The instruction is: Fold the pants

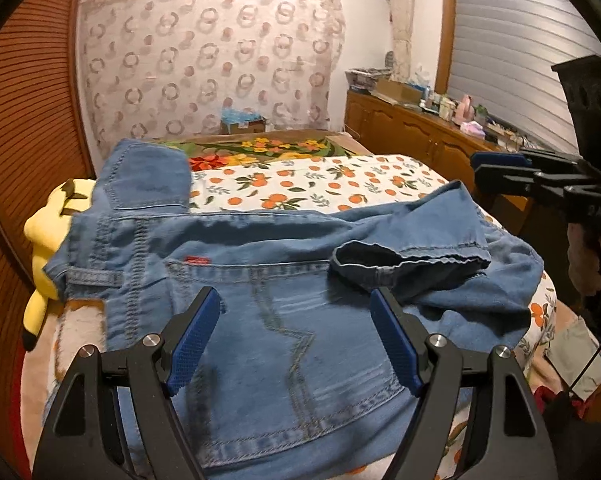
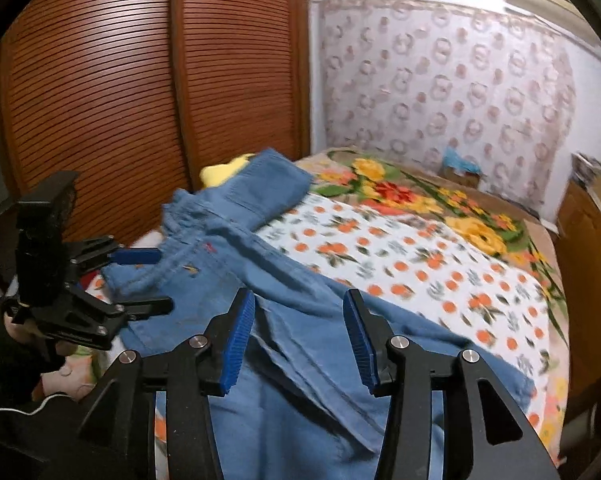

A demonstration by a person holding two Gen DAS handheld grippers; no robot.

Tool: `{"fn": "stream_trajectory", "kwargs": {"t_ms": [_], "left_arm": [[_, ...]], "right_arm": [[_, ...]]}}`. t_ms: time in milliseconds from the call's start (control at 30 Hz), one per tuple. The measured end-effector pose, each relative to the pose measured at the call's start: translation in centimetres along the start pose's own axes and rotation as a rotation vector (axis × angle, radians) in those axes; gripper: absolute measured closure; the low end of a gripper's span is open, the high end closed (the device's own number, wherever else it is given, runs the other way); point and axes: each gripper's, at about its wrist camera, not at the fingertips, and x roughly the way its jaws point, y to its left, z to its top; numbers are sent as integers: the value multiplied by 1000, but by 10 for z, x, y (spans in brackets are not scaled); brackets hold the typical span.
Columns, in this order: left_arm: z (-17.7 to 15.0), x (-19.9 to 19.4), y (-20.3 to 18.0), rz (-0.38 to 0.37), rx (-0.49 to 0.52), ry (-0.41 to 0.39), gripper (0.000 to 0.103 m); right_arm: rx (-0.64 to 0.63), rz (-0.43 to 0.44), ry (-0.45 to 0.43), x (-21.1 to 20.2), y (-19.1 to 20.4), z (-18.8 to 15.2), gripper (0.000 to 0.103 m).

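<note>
One bed [image 1: 380,176], orange-print sheet. One pair of blue pants [image 1: 260,320] spread across near edge, cuff [image 1: 408,264] folded over. One yellow plush toy [image 1: 44,248] beside. Two claws: left claw [image 1: 296,340] open, empty; right claw [image 2: 298,344] likewise.

A bed [image 1: 380,176] covered in an orange-print sheet is filling the middle of the room, with a flowered blanket [image 1: 260,148] lying across its far edge. A patterned curtain [image 1: 208,52] is hanging on the far wall. Slatted wooden doors [image 2: 140,92] are standing along the bed's left edge, and a cluttered wooden cabinet [image 1: 416,132] is running along the right, under a shuttered window [image 1: 512,40]. Warm indoor light is falling over everything
</note>
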Motion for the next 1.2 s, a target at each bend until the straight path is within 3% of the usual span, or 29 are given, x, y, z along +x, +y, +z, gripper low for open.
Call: {"fn": "stream_trajectory", "kwargs": {"t_ms": [400,533,833,1100,1200], "left_arm": [[21,43,-30,-92,79,63,27],[25,62,-35,-117,88,113,27],[23,88,-41,-122,108,180,28],[24,92,-41,-134,117,166,57],[26,86,-43,-150,119,138,73]], "right_arm": [[194,-148,59,2,-38,-52,46],[247,-134,65,4,-42,-62,39],[318,-70,79,23,-36,-66,37],[375,-3,93,37,-49,-75,38],[378,37,90,43,-50,-74,62]]}}
